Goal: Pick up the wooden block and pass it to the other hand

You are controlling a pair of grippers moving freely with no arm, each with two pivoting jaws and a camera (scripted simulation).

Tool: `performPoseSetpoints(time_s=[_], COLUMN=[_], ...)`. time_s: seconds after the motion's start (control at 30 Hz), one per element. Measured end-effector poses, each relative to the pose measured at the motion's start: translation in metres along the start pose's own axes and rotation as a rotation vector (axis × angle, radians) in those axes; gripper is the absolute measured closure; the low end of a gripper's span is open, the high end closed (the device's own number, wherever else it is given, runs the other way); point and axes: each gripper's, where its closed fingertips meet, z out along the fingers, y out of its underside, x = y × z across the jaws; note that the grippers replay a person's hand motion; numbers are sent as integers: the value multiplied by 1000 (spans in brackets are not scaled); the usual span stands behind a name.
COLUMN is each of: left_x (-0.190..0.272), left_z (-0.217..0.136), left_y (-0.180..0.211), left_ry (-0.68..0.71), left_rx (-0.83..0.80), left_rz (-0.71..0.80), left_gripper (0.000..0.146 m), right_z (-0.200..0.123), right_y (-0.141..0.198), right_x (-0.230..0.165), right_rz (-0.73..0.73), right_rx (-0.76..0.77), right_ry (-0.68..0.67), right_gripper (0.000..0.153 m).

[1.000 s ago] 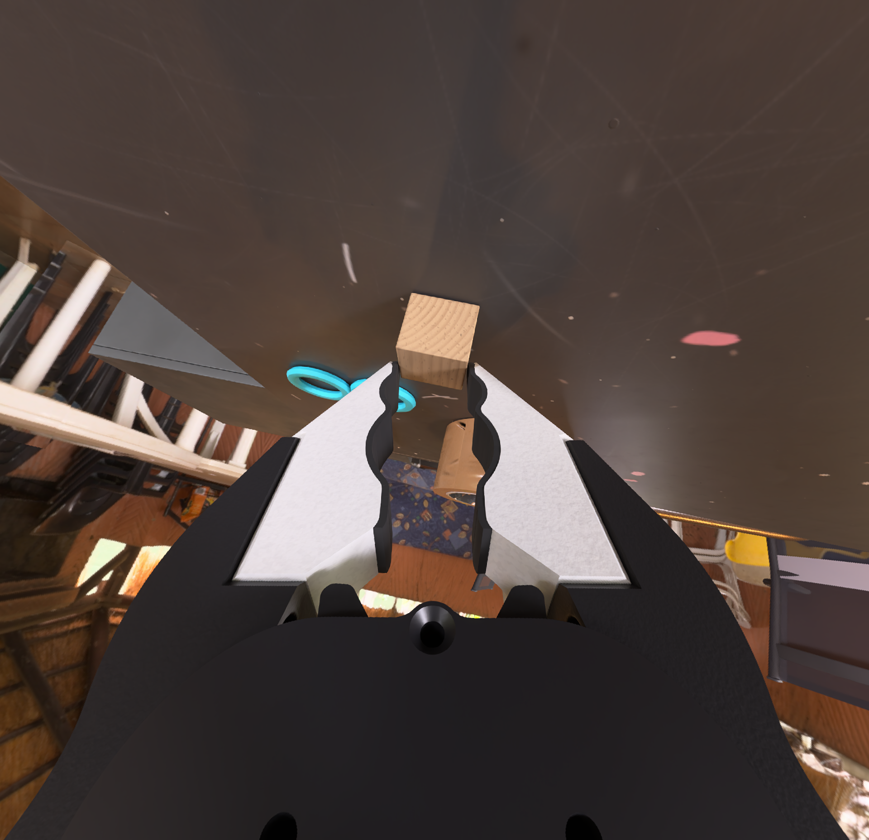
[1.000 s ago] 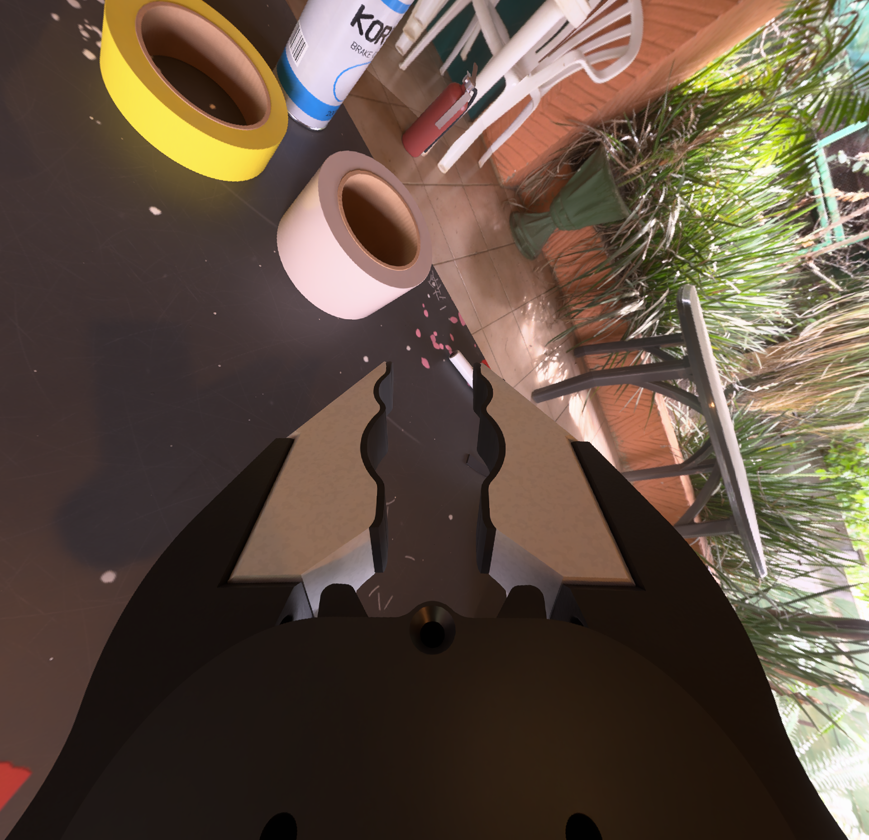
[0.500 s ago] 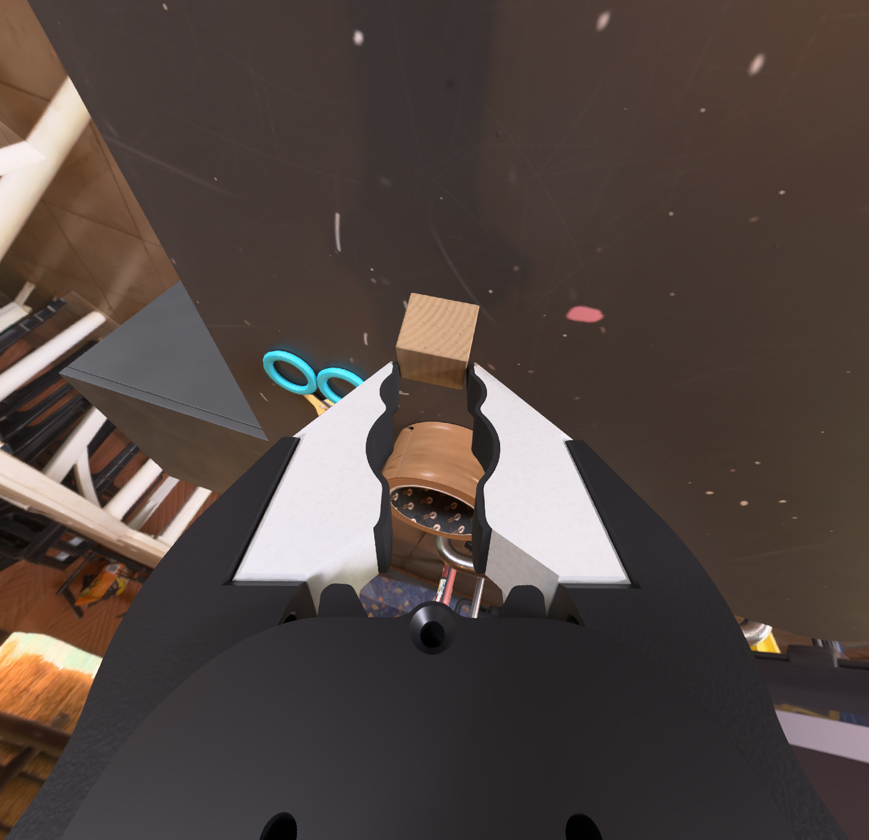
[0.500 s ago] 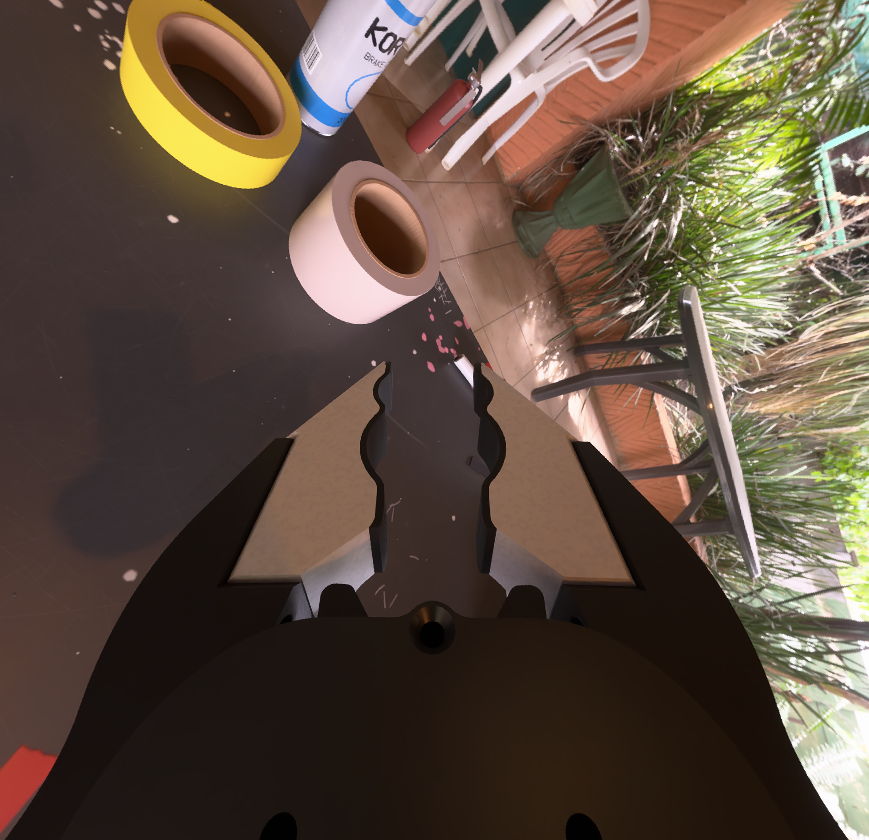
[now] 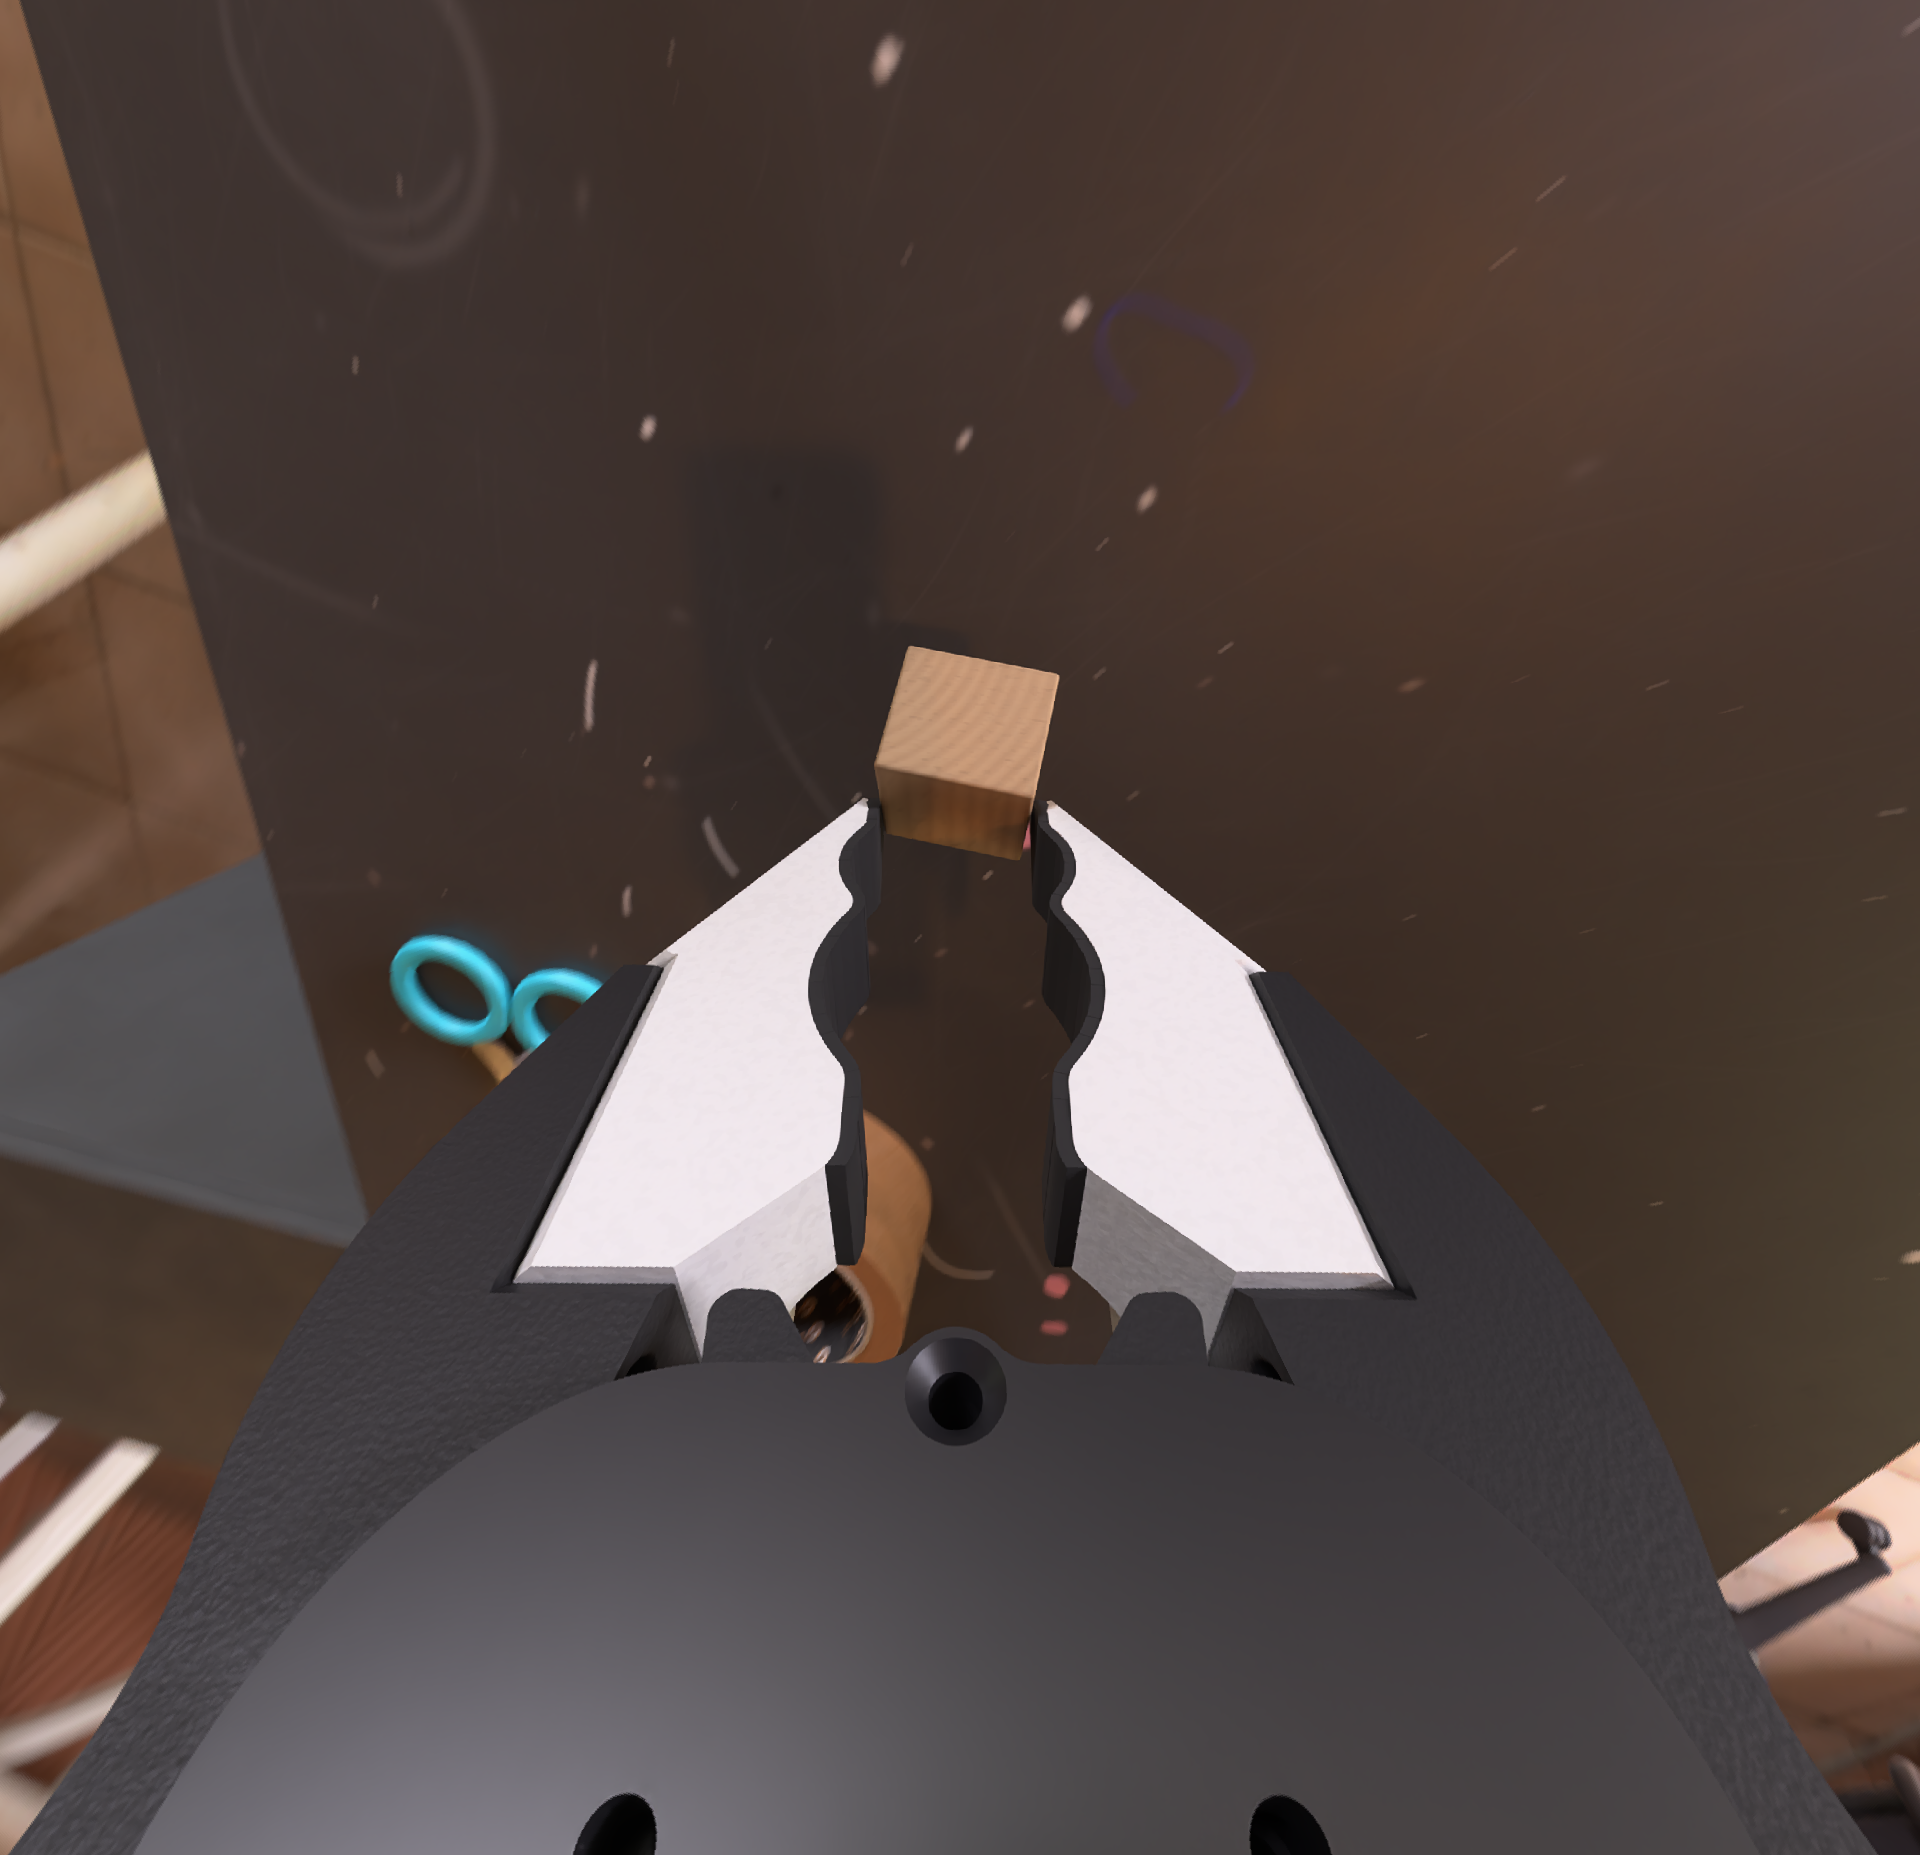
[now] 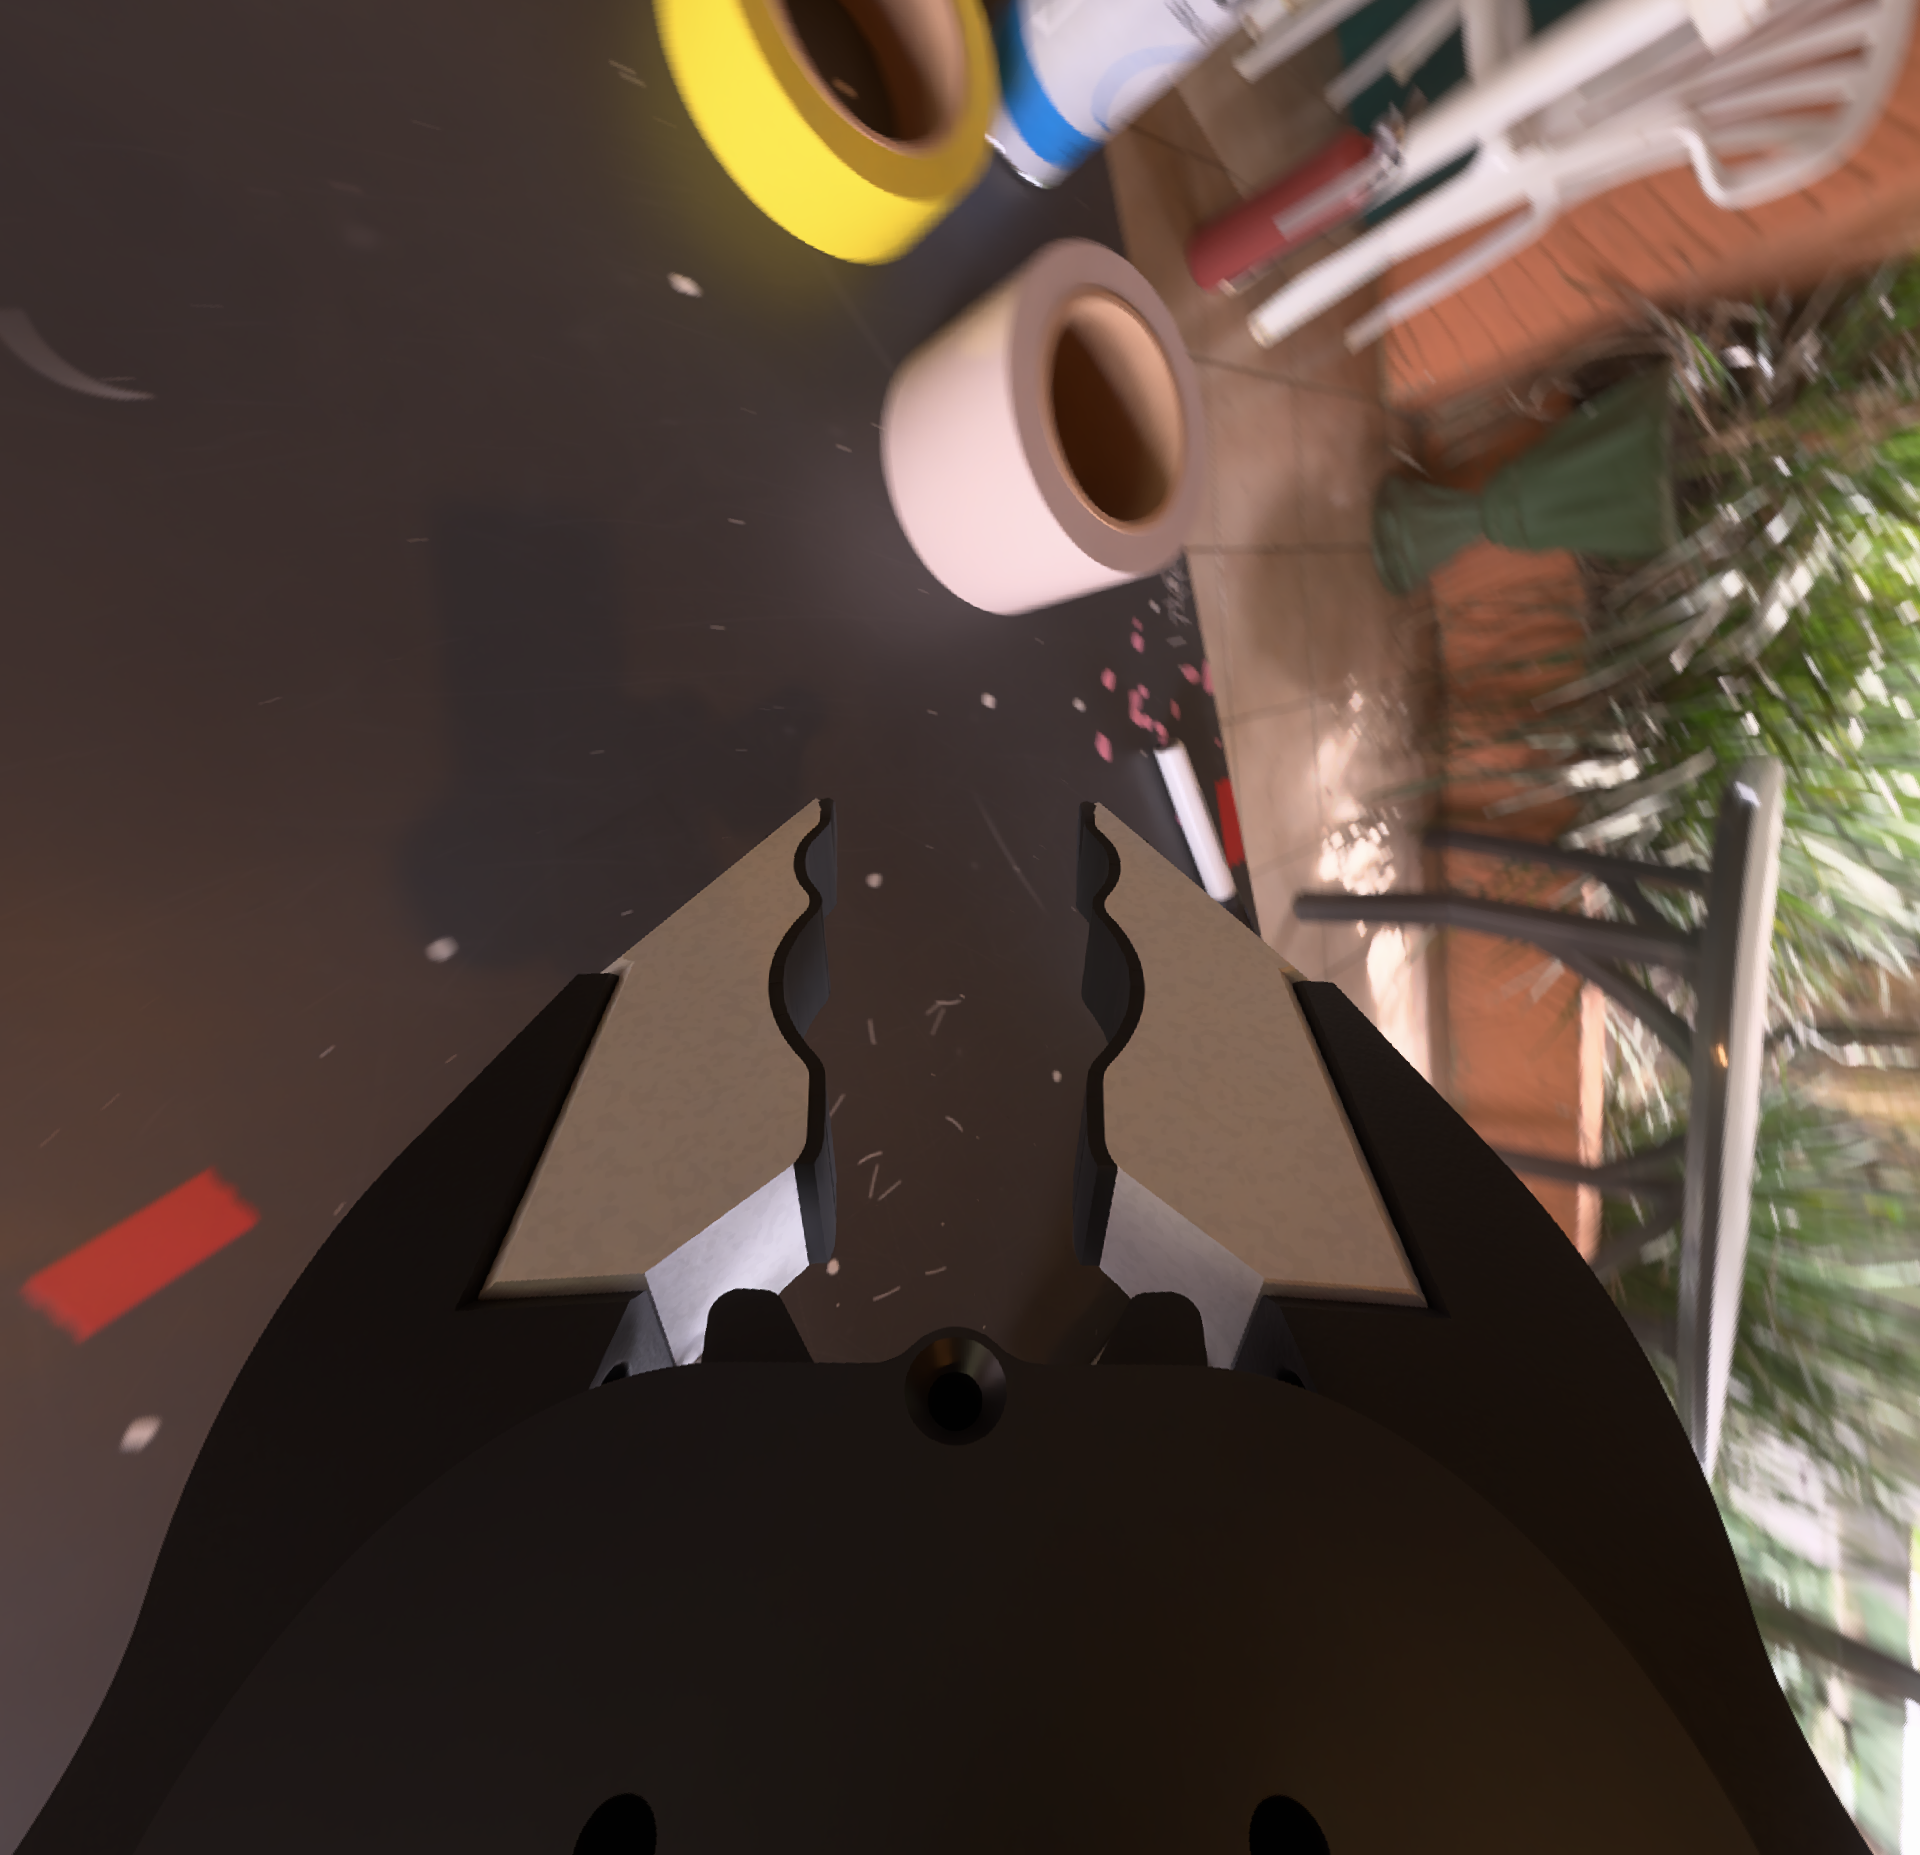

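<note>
The wooden block [image 5: 966, 751], a small light-brown cube, is pinched at the tips of my left gripper [image 5: 956, 818], which is shut on it and holds it above the dark tabletop [image 5: 1351, 455]. My right gripper [image 6: 954, 818] is open and empty, its tan fingers [image 6: 707, 1057] spread over the dark tabletop [image 6: 364, 558]. The block does not show in the right wrist view. Neither gripper shows in the other's view.
In the left wrist view, blue-handled scissors [image 5: 468, 990] and a brown tape roll [image 5: 883, 1244] lie below the gripper. In the right wrist view, a yellow tape roll [image 6: 821, 80], a pale tape roll [image 6: 1029, 434], a spray can [image 6: 1122, 39] and a marker [image 6: 1195, 834] sit near the table's right edge.
The left gripper has swung over the table with the block, so the scissors and brown roll slid down-left. The right gripper has opened wider and moved, blurring its view; the tape rolls shifted right.
</note>
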Motion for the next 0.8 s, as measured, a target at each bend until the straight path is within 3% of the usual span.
performPoseSetpoints(time_s=[0.17, 0.33, 0.47, 0.57, 0.8], left_x=[36, 92, 143, 180, 236], left_z=[-25, -61, -93, -109, -119], left_y=[-42, -104, -157, -183, -215], left_ry=[115, 263, 374, 466, 669], left_rx=[208, 479, 709, 822, 919], left_rz=[17, 82, 132, 188, 292], left_gripper=[118, 118, 118, 118, 118], right_z=[-36, -52, -50, -41, -36], right_y=[-33, -104, -157, -181, -214], right_x=[-26, -39, -53, -76, -125], right_rz=[-123, -241, -290, -356, -474], right_rx=[134, 345, 510, 565, 680], right_ry=[-94, 36, 168, 200, 192], right_gripper=[110, 96, 82, 79, 78])
